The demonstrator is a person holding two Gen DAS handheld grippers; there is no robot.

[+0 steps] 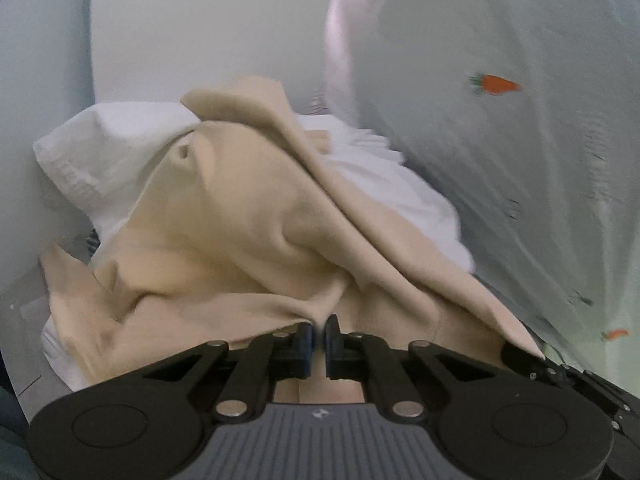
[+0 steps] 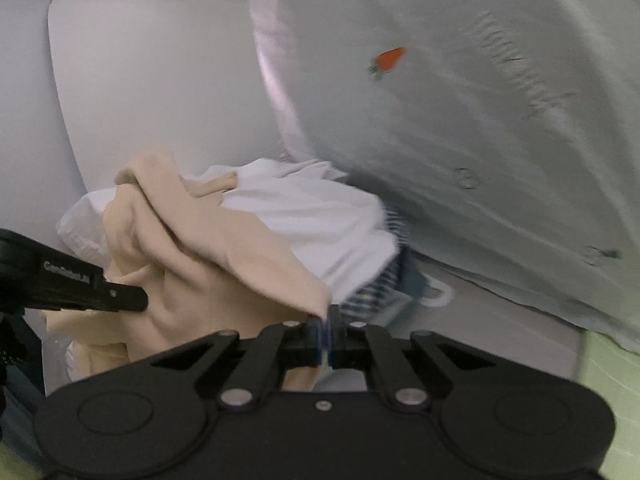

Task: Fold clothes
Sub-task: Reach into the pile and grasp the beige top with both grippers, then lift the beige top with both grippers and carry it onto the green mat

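A crumpled beige garment (image 1: 224,236) lies on top of a heap of clothes. Under it are a white garment (image 1: 108,156) and a blue-and-white striped piece (image 2: 376,296). My left gripper (image 1: 319,334) is shut, and a fold of the beige cloth runs down between its pads. My right gripper (image 2: 326,322) is shut on a lower corner of the same beige garment (image 2: 208,264), with the striped cloth blurred just behind the jaws. In the right wrist view, the left gripper's black finger (image 2: 120,296) reaches into the beige cloth from the left.
A pale bedsheet with small orange carrot prints (image 1: 496,84) (image 2: 388,60) rises behind and to the right of the heap. A smooth white panel (image 2: 152,80) stands behind it. A green surface (image 2: 608,384) shows at the lower right.
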